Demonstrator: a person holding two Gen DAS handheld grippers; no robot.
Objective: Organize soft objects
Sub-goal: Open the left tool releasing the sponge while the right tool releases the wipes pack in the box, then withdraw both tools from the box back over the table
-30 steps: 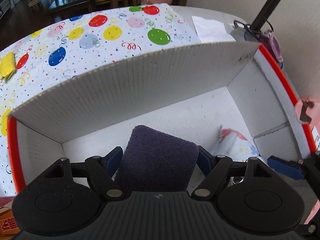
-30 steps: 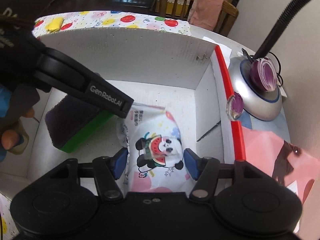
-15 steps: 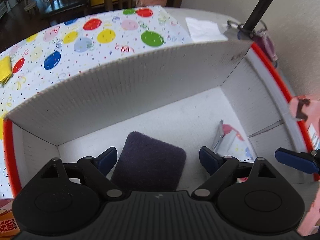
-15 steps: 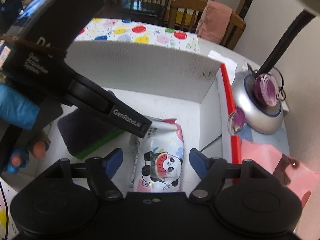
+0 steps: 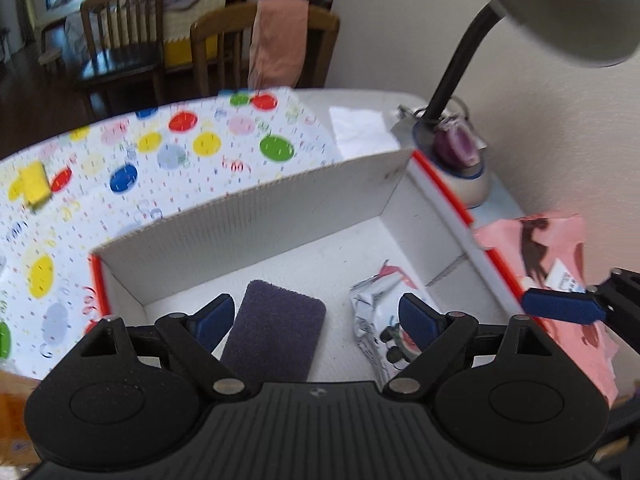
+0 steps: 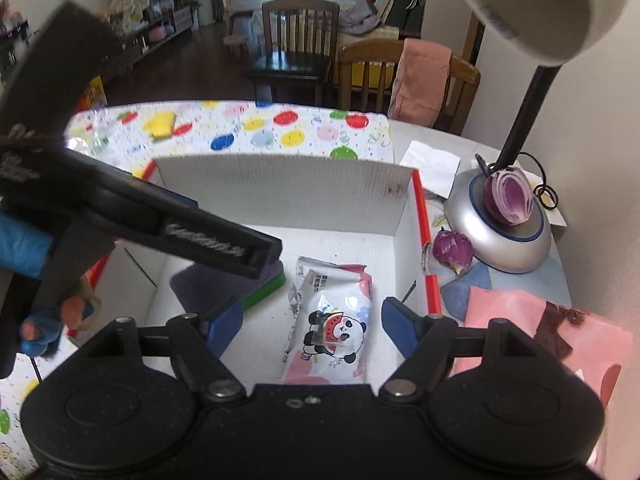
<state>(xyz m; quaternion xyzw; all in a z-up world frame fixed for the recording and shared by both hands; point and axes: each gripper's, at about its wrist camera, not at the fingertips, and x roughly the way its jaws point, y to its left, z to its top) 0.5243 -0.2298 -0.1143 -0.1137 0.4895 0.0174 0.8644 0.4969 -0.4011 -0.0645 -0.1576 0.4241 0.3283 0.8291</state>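
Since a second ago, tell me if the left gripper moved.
Yes. The left gripper let go of the sponge and pulled up and back, leaving it lower inside the box.

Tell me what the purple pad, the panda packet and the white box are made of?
Purple pad: looks like a sponge, with a fuzzy, matte scouring top and a green foam layer underneath, seen from the right wrist.
Panda packet: thin plastic film, probably; it is glossy and crinkled.
White box: corrugated board, judging by the fine ribs along its wall; plastic or cardboard is unclear.
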